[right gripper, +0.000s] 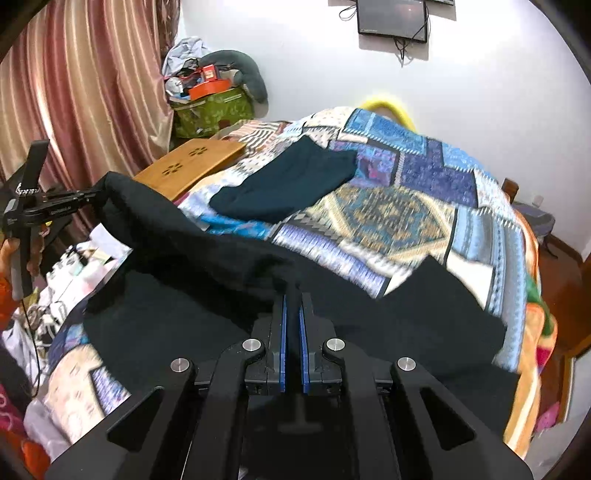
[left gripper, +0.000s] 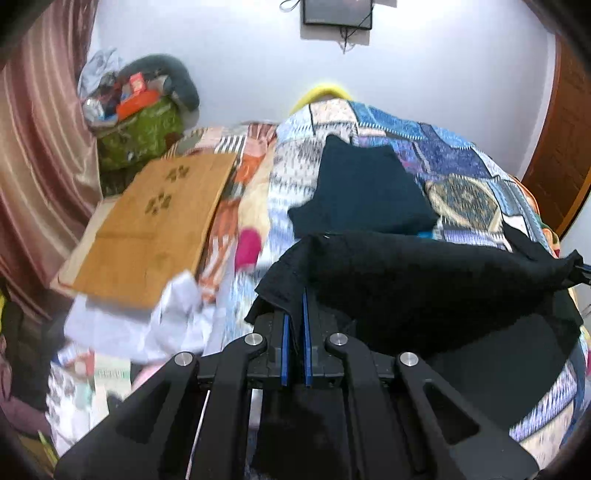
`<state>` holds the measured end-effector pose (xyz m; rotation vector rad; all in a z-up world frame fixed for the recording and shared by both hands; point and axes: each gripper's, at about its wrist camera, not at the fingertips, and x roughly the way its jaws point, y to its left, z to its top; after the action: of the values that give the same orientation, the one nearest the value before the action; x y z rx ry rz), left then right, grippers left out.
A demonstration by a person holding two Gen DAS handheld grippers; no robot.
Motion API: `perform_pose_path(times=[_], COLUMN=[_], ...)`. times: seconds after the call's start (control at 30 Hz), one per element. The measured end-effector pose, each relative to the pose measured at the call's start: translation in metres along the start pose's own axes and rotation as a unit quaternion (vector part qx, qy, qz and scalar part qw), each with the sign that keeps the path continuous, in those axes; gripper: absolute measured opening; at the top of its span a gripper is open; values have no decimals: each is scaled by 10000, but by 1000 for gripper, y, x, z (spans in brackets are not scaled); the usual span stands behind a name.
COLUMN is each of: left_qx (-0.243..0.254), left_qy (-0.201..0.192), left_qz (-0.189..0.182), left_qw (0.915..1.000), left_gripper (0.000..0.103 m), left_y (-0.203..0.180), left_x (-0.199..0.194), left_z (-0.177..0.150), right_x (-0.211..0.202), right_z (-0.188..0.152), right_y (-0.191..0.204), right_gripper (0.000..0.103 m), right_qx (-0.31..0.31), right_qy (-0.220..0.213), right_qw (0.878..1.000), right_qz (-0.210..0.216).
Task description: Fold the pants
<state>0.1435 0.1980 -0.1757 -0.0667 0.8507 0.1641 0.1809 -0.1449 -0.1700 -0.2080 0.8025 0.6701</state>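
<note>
Black pants (left gripper: 424,280) hang stretched between my two grippers above the patchwork bedspread (left gripper: 461,162). My left gripper (left gripper: 295,295) is shut on one end of the raised edge. It also shows in the right wrist view (right gripper: 94,194), at the far left, pinching the cloth. My right gripper (right gripper: 293,295) is shut on the other end of the black pants (right gripper: 192,288). The rest of the pants sags onto the bed below. A folded dark teal garment (left gripper: 362,188) lies flat further up the bed, also seen in the right wrist view (right gripper: 284,184).
A wooden lap tray (left gripper: 147,225) lies on the bed's left side, with white cloth (left gripper: 147,325) below it. A green bag (left gripper: 140,136) full of items stands by the pink curtain (left gripper: 37,166). A wooden door (left gripper: 561,147) is at right. A screen (right gripper: 391,18) hangs on the wall.
</note>
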Motion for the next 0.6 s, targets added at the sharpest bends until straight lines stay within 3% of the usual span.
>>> perform_pose_path(times=[0.33, 0.47, 0.6], left_qx=[-228, -358, -449], left_qy=[774, 1239, 1313], left_qz=[-16, -41, 47], left_qw=[9967, 9916, 9903], left_gripper=[6, 9, 9], left_y=[4, 9, 20], left_x=[7, 18, 10], left_z=[-87, -106, -108], right_x=[2, -5, -26], right_z=[-55, -60, -59], right_y=[17, 18, 15], right_gripper=[7, 10, 13], right_qx=[322, 329, 315], right_qy=[291, 408, 297], right_qw=[9990, 9986, 9990], right_qz=[76, 30, -96])
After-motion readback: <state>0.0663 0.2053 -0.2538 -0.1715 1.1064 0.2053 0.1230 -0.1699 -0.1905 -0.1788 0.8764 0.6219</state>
